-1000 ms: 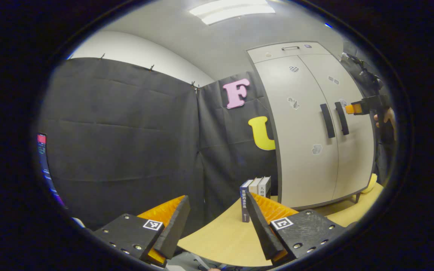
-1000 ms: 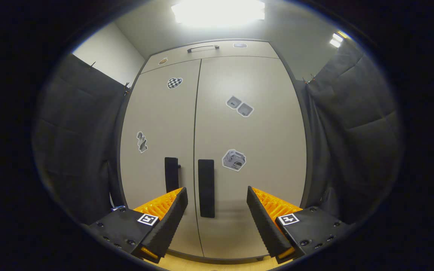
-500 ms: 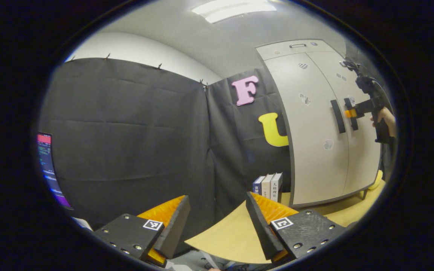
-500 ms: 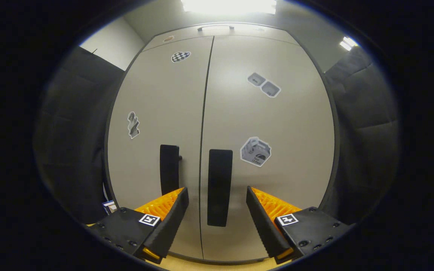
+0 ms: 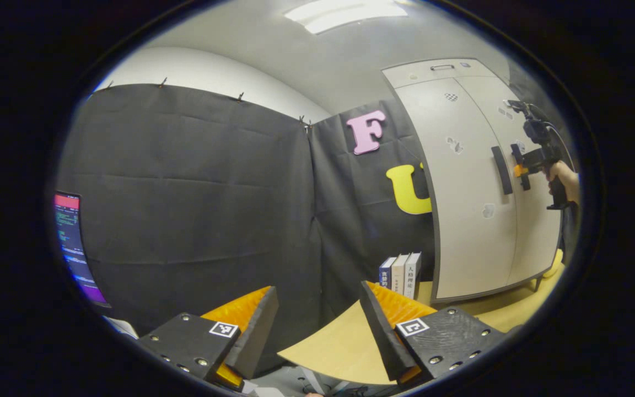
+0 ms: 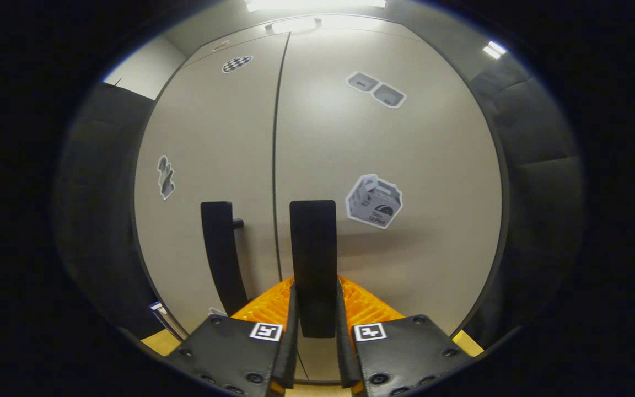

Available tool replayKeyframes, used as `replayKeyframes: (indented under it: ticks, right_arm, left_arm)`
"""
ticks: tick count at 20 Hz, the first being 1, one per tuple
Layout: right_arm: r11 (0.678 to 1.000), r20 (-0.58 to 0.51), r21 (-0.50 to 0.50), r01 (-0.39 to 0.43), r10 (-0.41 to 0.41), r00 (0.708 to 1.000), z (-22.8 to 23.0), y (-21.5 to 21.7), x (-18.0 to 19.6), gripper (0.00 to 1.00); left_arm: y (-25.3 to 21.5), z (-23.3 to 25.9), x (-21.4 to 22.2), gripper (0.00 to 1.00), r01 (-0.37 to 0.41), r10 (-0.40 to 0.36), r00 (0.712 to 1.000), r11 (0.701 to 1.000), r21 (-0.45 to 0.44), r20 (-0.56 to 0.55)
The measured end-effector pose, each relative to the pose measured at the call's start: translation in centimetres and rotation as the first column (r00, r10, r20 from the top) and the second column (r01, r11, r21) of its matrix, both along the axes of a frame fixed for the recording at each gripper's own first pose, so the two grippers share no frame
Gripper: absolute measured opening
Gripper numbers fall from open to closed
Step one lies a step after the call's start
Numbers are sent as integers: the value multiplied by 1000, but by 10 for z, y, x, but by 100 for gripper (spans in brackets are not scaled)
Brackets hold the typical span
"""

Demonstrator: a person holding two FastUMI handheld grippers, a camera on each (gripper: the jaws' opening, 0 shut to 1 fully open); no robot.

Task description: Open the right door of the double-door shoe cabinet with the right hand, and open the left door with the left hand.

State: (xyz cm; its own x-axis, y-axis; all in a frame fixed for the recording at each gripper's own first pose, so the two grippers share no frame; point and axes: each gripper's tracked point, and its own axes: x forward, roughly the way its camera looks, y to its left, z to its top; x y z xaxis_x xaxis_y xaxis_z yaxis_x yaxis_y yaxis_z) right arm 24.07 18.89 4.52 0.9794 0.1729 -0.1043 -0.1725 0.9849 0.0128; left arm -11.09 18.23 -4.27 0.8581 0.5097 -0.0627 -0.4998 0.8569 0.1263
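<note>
The beige double-door shoe cabinet stands close ahead in the right gripper view, with both doors closed. My right gripper is shut on the right door's black vertical handle, one finger on each side of it. The left door's black handle is free beside it. In the left gripper view the cabinet stands far off at the right. There a hand holds the right gripper at the right handle. My left gripper is open and holds nothing, low over the table edge.
A wooden table carries the cabinet and three upright books at its left side. Black cloth walls stand on both sides of the cabinet. A lit screen glows at the far left.
My right gripper moved in to the right door's handle and shut on it. The left gripper view swung slightly left, and that gripper stayed open.
</note>
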Motion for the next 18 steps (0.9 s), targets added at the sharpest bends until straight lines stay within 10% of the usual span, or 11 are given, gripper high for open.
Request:
replayKeyframes:
  ticks: [5, 18]
  right_arm:
    - [999, -26, -6, -41, 41, 999, 0, 1, -5, 16]
    - [987, -81, 12, -160, 160, 984, 1, -16, -51, 16]
  left_arm:
    - [-10, 8, 6, 89, 35, -35, 999, 999, 10, 14]
    - [-40, 19, 29, 88, 150, -150, 987, 989, 9, 50]
